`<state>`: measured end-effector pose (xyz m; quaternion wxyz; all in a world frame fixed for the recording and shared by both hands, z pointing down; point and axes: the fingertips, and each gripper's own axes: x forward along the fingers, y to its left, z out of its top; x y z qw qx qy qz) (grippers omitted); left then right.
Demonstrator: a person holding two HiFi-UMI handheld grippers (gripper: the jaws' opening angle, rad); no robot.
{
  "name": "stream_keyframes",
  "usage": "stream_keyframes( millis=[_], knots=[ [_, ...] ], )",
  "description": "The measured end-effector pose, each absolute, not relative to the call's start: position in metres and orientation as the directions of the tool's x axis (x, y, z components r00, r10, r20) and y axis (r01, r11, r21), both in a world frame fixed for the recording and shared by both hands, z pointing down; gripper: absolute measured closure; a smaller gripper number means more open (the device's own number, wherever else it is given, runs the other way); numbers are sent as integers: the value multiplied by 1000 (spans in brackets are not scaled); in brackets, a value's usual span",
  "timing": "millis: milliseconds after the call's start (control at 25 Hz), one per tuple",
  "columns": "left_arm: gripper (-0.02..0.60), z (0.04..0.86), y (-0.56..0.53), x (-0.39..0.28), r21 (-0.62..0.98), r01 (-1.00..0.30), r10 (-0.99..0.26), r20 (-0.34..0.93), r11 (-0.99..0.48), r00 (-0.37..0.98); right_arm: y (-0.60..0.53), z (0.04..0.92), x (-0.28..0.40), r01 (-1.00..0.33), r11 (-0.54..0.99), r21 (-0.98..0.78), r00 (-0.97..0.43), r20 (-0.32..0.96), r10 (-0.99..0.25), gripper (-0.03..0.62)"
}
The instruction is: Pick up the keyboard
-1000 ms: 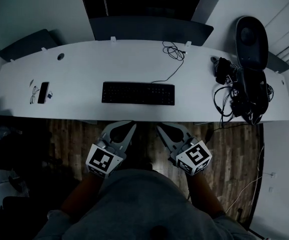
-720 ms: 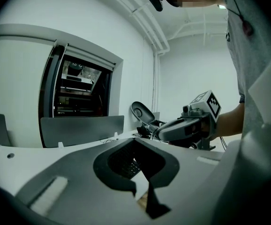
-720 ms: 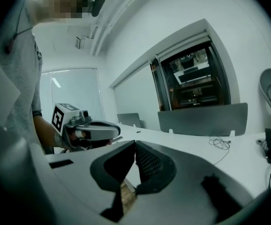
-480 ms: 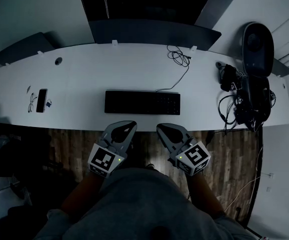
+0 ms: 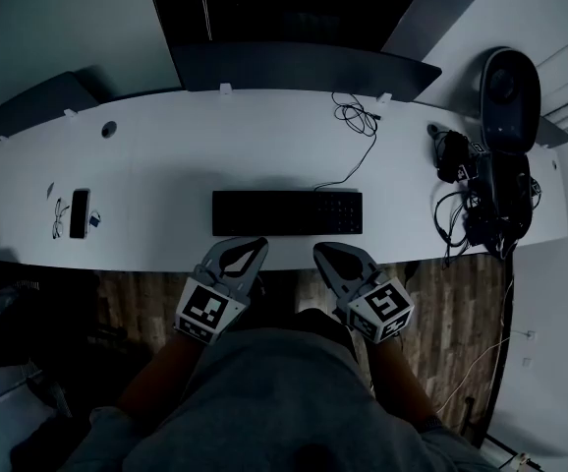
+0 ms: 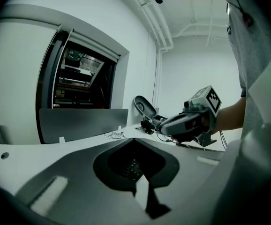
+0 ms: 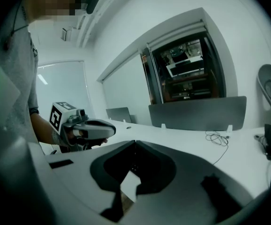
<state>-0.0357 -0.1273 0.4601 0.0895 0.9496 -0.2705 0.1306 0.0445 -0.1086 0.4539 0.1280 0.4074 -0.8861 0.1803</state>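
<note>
Both grippers have advanced toward the long white bench (image 5: 166,155) since the earlier frame; their tips now sit at its near edge. Left gripper (image 5: 249,245): jaws closed, nothing between them. Right gripper (image 5: 323,251): jaws closed, nothing between them. Flat black rectangular keyboard (image 5: 287,212): lies on the bench at the middle of the near edge, just beyond both sets of tips; contact cannot be confirmed. Thin black cable (image 5: 348,150): runs from the keyboard toward the far edge. Small black phone (image 5: 79,212): near the left end.
</note>
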Motion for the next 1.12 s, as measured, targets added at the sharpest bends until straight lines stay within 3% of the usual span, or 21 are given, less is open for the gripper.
stream_keyframes(
  millis=[1120],
  knots=[
    [572,558,-204,-35,149,-677,-536,501,-720,680,-191,556,145,-806,527,-268,-580,535,-614,579]
  ],
)
